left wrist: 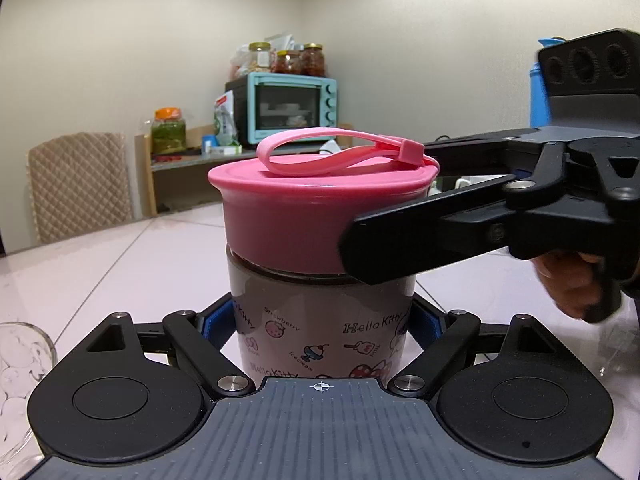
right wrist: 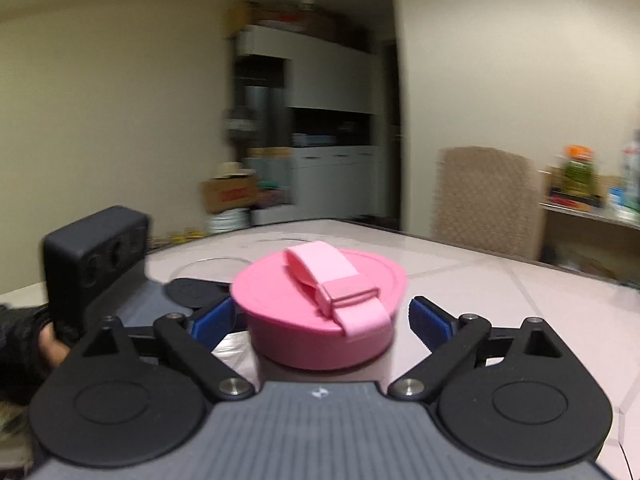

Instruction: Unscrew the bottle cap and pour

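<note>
A Hello Kitty bottle (left wrist: pixel 320 328) with a pink cap (left wrist: pixel 316 216) and a pink strap (left wrist: pixel 340 152) stands upright on the table. My left gripper (left wrist: pixel 322 320) is shut on the bottle's body, its blue pads pressed on both sides. My right gripper (right wrist: pixel 320 316) comes in from the right in the left wrist view (left wrist: pixel 384 208) and straddles the cap (right wrist: pixel 320 316). Its right blue pad (right wrist: pixel 430 320) stands a little off the cap; the left pad (right wrist: pixel 212 318) is close to it. The right wrist view is blurred.
A clear glass (left wrist: pixel 20 376) stands at the left edge beside my left gripper. The pale tiled table (left wrist: pixel 120 264) stretches behind. A quilted chair (left wrist: pixel 80 188) stands at the far side. A shelf with a teal oven (left wrist: pixel 288 108) and jars stands against the wall.
</note>
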A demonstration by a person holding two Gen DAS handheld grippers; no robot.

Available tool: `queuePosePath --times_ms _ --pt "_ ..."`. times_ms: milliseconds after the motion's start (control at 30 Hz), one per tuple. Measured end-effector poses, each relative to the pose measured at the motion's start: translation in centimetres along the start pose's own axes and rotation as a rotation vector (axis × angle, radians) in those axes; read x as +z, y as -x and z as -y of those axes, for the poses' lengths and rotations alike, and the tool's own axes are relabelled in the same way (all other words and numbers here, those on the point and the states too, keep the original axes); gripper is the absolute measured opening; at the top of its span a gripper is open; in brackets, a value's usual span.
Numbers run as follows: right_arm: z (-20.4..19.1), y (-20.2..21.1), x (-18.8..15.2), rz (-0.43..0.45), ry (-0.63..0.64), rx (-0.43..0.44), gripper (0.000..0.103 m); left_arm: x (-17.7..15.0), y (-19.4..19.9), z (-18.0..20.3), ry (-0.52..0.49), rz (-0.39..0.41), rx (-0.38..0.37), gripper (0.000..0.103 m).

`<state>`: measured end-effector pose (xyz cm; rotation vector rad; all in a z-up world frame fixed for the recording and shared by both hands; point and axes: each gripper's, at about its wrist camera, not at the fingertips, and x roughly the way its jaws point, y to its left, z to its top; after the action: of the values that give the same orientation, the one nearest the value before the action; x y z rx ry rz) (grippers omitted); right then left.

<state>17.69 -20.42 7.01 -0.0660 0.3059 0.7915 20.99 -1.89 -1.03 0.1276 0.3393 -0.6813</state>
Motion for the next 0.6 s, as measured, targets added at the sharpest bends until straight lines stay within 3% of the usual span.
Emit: queuePosePath --times_ms 300,600 --pt "-2.8 0.6 -0.9 0.046 -0.033 -0.183 0.095 0.0 -0.1 -0.1 0.000 -0.001 0.000 0.090" --pt "-3.8 -1.6 -2.2 0.047 -0.096 -0.326 0.095 0.0 -0.1 0.0 0.000 -0.001 0.001 0.090"
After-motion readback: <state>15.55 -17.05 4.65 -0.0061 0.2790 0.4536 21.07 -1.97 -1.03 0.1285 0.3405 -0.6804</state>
